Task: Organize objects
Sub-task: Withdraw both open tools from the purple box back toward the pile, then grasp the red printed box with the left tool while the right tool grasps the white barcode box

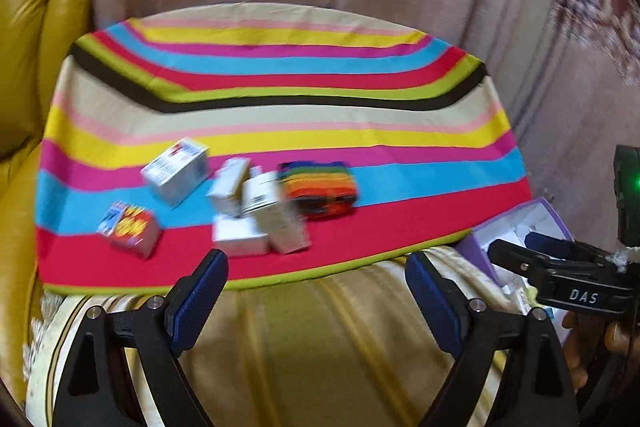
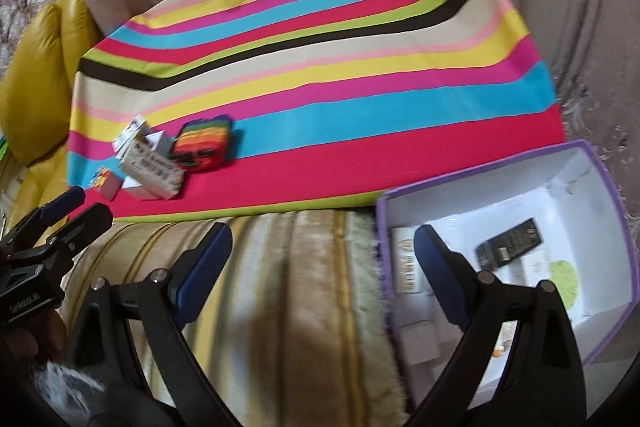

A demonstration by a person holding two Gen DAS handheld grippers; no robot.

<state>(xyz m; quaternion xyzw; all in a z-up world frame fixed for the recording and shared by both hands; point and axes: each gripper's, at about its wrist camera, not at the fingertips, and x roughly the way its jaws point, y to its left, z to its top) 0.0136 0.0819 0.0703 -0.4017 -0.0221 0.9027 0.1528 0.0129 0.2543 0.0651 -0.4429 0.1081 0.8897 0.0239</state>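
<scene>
both the left gripper and right gripper gaped wide, empty; small boxes lay clustered near-left on the striped cloth; the purple box sat right

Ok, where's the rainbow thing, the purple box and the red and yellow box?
rainbow pouch (image 1: 318,191), left wrist view, middle of its striped top
purple box (image 2: 596,173), right wrist view, far rim
red and yellow box (image 1: 130,227), left wrist view, printed top

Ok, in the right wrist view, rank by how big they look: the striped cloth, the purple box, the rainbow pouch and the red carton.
1. Striped cloth
2. Purple box, though it sits nearer the camera, which inflates it
3. Rainbow pouch
4. Red carton, partly cut off by the left tool, so unsure
</scene>
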